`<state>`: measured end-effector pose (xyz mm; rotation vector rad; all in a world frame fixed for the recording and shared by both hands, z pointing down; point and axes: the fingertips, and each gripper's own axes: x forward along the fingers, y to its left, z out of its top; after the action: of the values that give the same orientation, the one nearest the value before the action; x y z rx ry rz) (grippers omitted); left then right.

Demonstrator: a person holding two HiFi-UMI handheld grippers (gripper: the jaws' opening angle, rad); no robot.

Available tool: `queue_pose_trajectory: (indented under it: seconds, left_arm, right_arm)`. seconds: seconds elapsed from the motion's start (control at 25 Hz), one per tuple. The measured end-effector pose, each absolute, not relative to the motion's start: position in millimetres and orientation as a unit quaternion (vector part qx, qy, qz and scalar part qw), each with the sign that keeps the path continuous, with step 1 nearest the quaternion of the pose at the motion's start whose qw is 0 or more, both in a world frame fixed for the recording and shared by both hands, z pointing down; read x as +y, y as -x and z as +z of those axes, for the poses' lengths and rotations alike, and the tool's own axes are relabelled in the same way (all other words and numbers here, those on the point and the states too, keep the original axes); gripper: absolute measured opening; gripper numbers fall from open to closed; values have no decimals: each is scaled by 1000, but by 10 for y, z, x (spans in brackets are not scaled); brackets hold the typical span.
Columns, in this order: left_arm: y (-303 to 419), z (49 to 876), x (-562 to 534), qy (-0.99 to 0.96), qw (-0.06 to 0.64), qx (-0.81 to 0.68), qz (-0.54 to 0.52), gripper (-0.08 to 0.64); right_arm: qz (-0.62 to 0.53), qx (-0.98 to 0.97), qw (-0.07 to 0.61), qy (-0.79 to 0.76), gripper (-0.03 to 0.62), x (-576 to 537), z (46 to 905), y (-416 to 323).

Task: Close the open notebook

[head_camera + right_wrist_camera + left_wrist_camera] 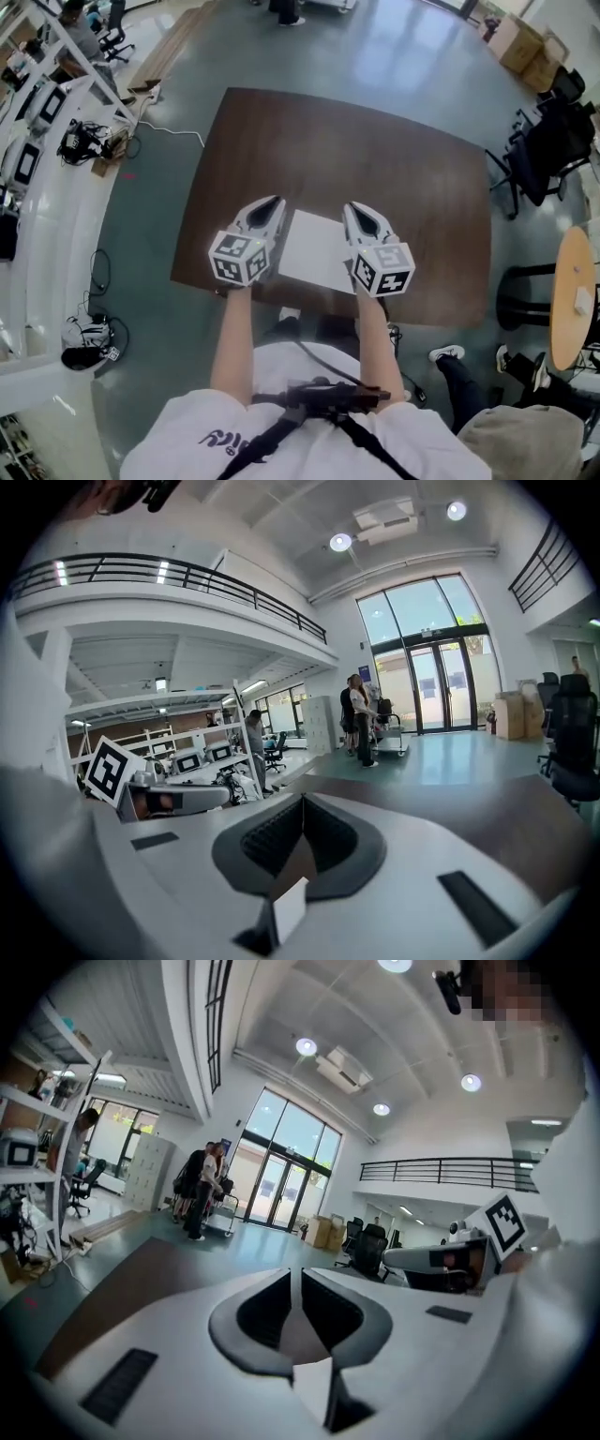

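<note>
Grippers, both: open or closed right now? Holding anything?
Left gripper: closed, jaws together, nothing held.
Right gripper: closed, jaws together, nothing held.

A brown table (375, 159) stands on glossy floor (394, 56) beside, seemingly, white shelving (56, 56).

Head cam sits high above the brown table (403, 159) and stares almost straight down, with the left gripper (272, 201) and right gripper (352, 207) near mid-frame, pointing to 12 o'clock. Each gripper cam rides right behind its own jaws, super close, looking nearly level across the table. The left gripper view catches the right gripper at 3 o'clock, and the right gripper view has the left one at 9. Both share the glass doors (281, 1190) and the people (199, 1190) beside them.
</note>
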<state>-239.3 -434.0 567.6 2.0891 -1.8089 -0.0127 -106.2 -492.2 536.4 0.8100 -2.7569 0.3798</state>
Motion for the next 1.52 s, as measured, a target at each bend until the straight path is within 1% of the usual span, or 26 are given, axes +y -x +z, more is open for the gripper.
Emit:
queue_pose_trajectory:
  seconds: [0.12, 0.28, 0.4, 0.72, 0.76, 0.8, 0.84, 0.96, 1.08, 1.24, 1.52]
  left_arm:
    - [2525, 6012, -4210, -728, 225, -648, -11, 11]
    - [2689, 6566, -3936, -701, 283, -655, 7, 11]
    - [2589, 6961, -3754, -691, 325, -646, 21, 12]
    - [2190, 7769, -3406, -703, 377, -592, 112, 17]
    - [2126, 7866, -3358, -705, 386, -583, 118, 65]
    - [2072, 7957, -3312, -707, 394, -574, 124, 97]
    - [2028, 8040, -3273, -708, 400, -568, 129, 111]
    - [1914, 8255, -3206, -709, 413, -553, 145, 147]
    - [1806, 8406, -3200, -715, 417, -538, 159, 147]
    - [1802, 8481, -3234, -712, 397, -551, 179, 147]
    - [1816, 8539, -3289, -690, 391, -584, 173, 147]
  right_arm:
    - [143, -945, 125, -266, 5, -5003, 5501, 1162]
    - [160, -942, 131, -263, 5, -5040, 5664, 1261]
    - [173, -940, 143, -256, 5, -5039, 5826, 1227]
    - [191, -928, 159, -276, 5, -5134, 6111, 1108]
    - [193, -927, 159, -278, 5, -5140, 6133, 1082]
    - [195, -926, 159, -281, 5, -5144, 6152, 1058]
    - [197, -925, 160, -283, 5, -5145, 6171, 1035]
    - [200, -922, 164, -288, 5, -5148, 6233, 967]
    - [202, -921, 167, -290, 5, -5142, 6278, 919]
    - [202, -918, 168, -295, 5, -5136, 6280, 875]
    - [204, -917, 168, -299, 5, -5158, 6303, 803]
